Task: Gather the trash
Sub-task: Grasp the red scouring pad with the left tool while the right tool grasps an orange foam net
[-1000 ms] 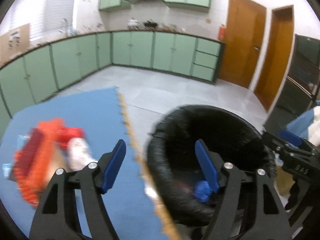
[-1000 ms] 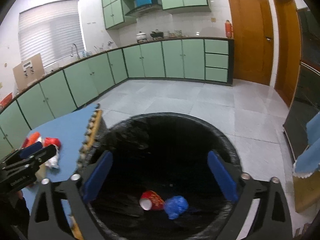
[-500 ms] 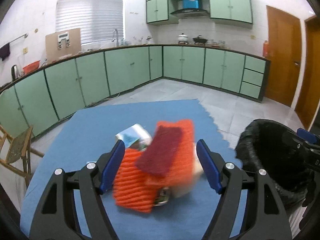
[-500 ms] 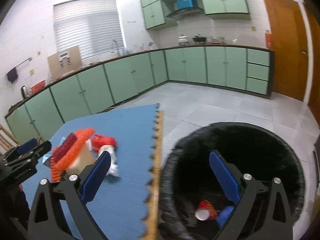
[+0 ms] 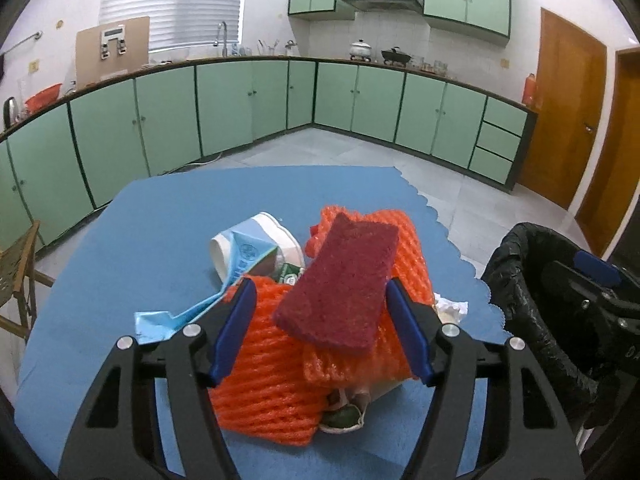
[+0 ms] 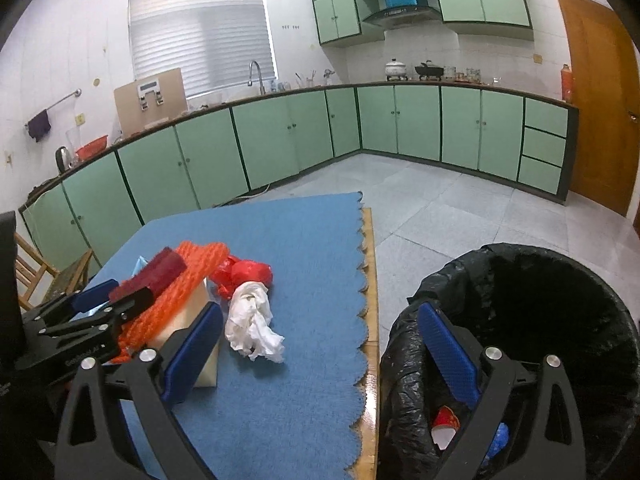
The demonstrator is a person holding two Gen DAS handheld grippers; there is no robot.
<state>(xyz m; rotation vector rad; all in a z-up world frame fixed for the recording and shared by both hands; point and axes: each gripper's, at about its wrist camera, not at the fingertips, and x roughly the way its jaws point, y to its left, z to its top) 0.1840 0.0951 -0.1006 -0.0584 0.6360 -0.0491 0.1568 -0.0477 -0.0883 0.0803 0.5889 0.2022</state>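
A pile of trash lies on the blue mat (image 5: 160, 240): orange foam netting (image 5: 272, 380), a dark red sponge (image 5: 340, 284) on top, a white paper cup (image 5: 256, 240) and a light blue wrapper (image 5: 160, 320). My left gripper (image 5: 320, 334) hovers over the pile with the sponge and netting between its closing jaws; the pads do not press on them. A crumpled white tissue (image 6: 252, 324) and a red plastic bag (image 6: 244, 272) lie beside the pile. My right gripper (image 6: 320, 354) is open and holds nothing, over the mat's edge beside the black-lined bin (image 6: 540, 320).
The bin holds a red cup (image 6: 444, 424) and a blue scrap (image 6: 498, 438). A beige box (image 6: 196, 312) sits under the netting. A wooden chair (image 5: 16, 272) stands left of the table. Green cabinets line the far walls beyond a tiled floor.
Both grippers have swung left from over the bin to the table. The left one now stands over the trash pile with its jaws a little narrower.
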